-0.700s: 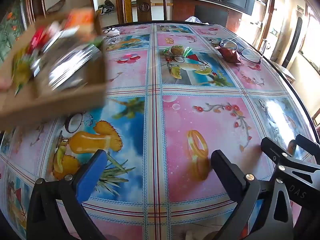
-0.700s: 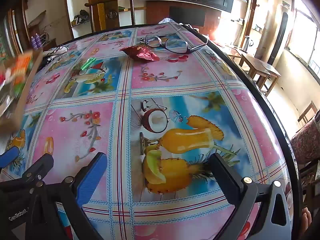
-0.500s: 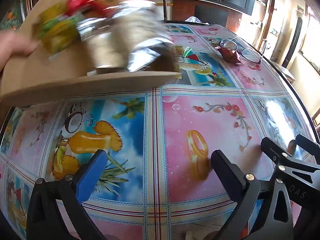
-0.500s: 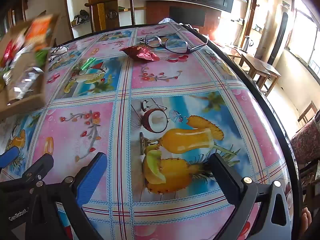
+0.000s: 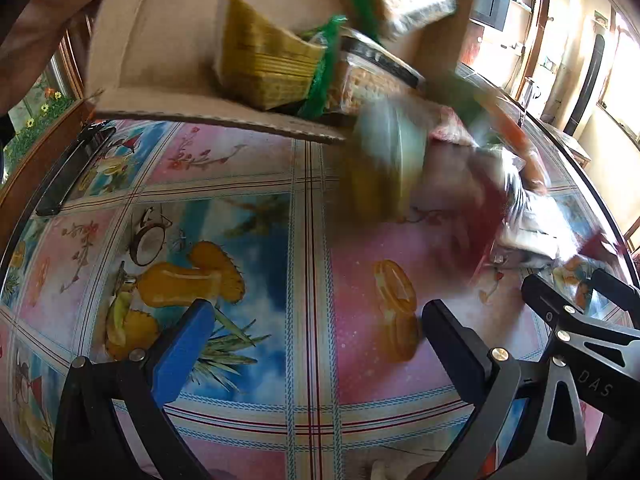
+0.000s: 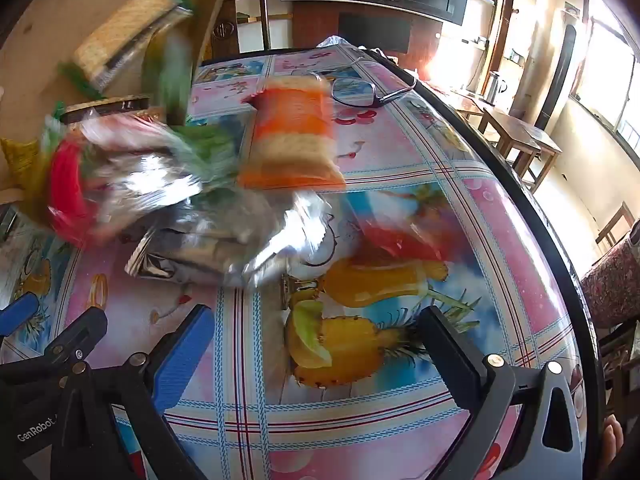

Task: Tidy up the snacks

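Note:
A cardboard box point(image 5: 168, 52) is tipped over the table by a person's arm, and snack packets spill out of it. In the left wrist view, green-wrapped wafer packs point(image 5: 268, 64) slide at the box mouth and blurred packets point(image 5: 384, 168) fall to the right. In the right wrist view, an orange packet point(image 6: 294, 136), silver packets point(image 6: 224, 240) and a red packet point(image 6: 66, 196) tumble onto the tablecloth. My left gripper point(image 5: 316, 344) is open and empty, low over the table. My right gripper point(image 6: 316, 344) is open and empty too, right of the left one.
The round table point(image 6: 508, 248) has a bright fruit-print cloth and a dark rim. Eyeglasses point(image 6: 368, 92) lie at its far side. A wooden chair point(image 6: 244, 20) and a television stand beyond. Low wooden tables point(image 6: 516, 136) stand on the right.
The box has swung in from the left over the table and tipped. Its packets, which were inside it, now pour onto the cloth. Both grippers have stayed still and open.

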Tool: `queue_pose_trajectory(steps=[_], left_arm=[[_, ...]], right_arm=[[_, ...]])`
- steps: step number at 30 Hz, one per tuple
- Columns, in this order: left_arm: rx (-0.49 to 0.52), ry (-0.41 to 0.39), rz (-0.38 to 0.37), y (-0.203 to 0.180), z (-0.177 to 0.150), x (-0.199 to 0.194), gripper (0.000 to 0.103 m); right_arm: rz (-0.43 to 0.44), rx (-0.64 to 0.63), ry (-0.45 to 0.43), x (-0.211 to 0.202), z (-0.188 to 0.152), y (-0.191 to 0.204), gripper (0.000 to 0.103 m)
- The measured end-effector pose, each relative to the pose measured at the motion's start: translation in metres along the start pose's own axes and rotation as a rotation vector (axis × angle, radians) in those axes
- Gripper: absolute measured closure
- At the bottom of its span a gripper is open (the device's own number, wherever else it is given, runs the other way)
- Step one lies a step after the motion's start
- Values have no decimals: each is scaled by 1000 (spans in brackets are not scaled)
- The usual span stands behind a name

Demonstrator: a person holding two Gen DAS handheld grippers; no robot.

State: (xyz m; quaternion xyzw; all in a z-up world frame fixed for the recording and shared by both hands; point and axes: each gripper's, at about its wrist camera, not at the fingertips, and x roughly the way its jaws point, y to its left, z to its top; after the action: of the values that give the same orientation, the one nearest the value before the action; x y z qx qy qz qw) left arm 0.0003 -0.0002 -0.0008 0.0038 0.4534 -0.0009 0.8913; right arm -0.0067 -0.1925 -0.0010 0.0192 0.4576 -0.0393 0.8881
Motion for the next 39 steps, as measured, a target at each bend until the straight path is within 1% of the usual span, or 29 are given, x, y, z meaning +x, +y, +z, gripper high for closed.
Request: queue_pose_trajectory(steps=[10, 39], left_arm=[[0, -1, 0, 0, -1, -1, 0], [-1, 0, 0, 0, -1, -1, 0]], right_arm=[[0, 0, -1, 1, 0, 5, 1], [0, 0, 0, 2, 0, 3, 1]])
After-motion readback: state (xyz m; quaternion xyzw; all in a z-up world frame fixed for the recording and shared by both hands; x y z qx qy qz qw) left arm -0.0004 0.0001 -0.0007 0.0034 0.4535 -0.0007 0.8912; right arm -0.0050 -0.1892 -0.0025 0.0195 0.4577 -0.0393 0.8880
